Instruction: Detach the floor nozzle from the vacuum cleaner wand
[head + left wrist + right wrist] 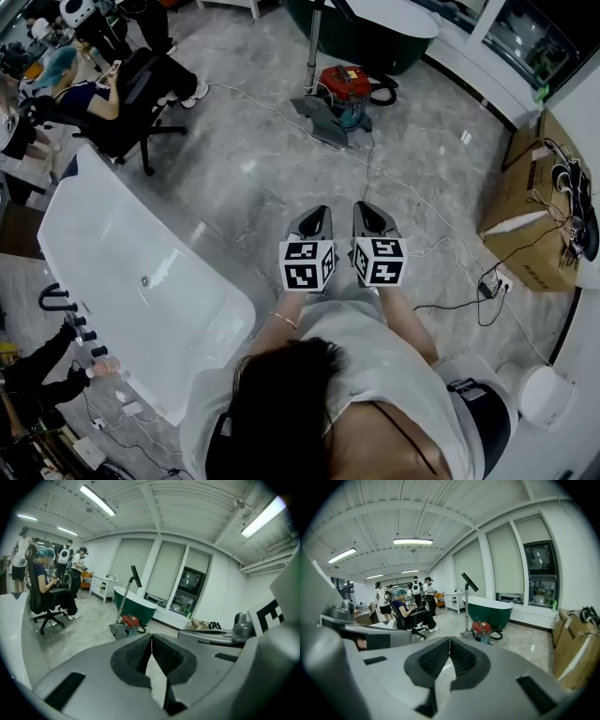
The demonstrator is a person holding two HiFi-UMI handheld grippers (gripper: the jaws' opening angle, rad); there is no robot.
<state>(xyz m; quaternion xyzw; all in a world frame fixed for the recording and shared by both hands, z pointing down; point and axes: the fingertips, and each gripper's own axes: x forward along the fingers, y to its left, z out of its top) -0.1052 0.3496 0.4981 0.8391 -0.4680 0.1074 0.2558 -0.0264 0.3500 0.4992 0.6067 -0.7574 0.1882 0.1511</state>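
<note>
Though blurry, print on cardboard box (521, 202)

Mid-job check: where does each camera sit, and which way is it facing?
Head view: on the person's head, facing steeply down; shows hair, arms, left gripper, right gripper.
Left gripper view: on the left gripper, looking along its shut jaws toward the vacuum cleaner.
Right gripper view: on the right gripper, same aim, jaws shut.
Shared: all show the vacuum cleaner.
</note>
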